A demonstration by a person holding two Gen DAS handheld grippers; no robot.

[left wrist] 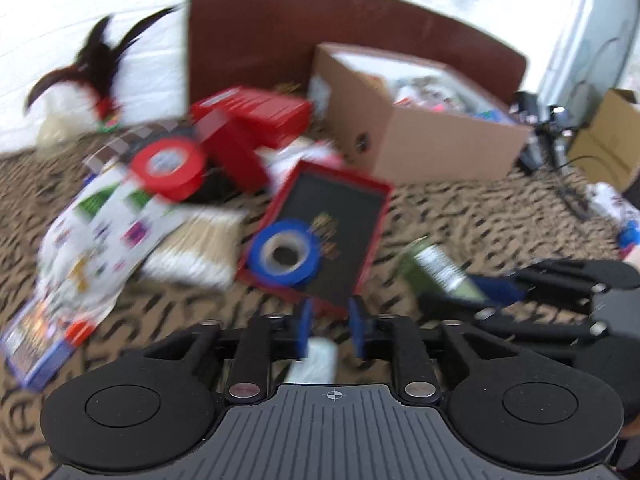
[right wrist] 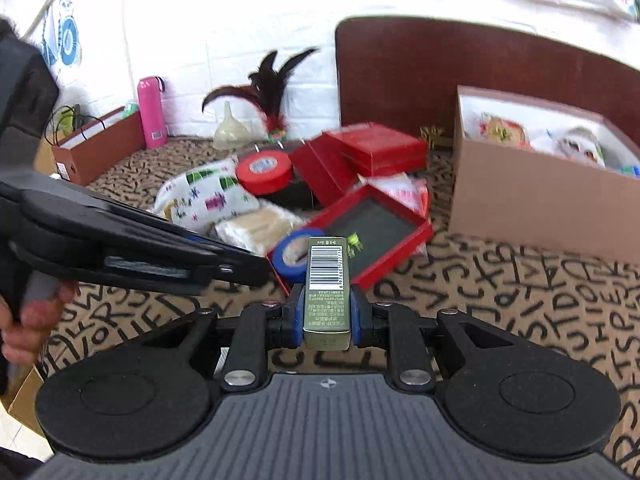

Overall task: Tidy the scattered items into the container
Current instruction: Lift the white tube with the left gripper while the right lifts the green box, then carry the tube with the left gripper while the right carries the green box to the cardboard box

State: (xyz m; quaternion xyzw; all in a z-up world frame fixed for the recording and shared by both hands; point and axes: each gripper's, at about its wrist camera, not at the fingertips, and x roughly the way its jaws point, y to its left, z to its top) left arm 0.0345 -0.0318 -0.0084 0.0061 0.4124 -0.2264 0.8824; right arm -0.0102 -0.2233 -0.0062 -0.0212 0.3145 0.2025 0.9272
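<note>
Letter-print carpet (right wrist: pixel 520 280) (tan, black) meets white brick wall (right wrist: pixel 224 40).

Motion blur smears the cardboard box's (left wrist: pixel 420 136) contents beyond recognition.

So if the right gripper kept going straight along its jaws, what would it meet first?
Probably the blue tape roll at the near edge of the red tray, which lie just past the tip of the green box held in the right gripper. Depth is hard to judge here.
</note>
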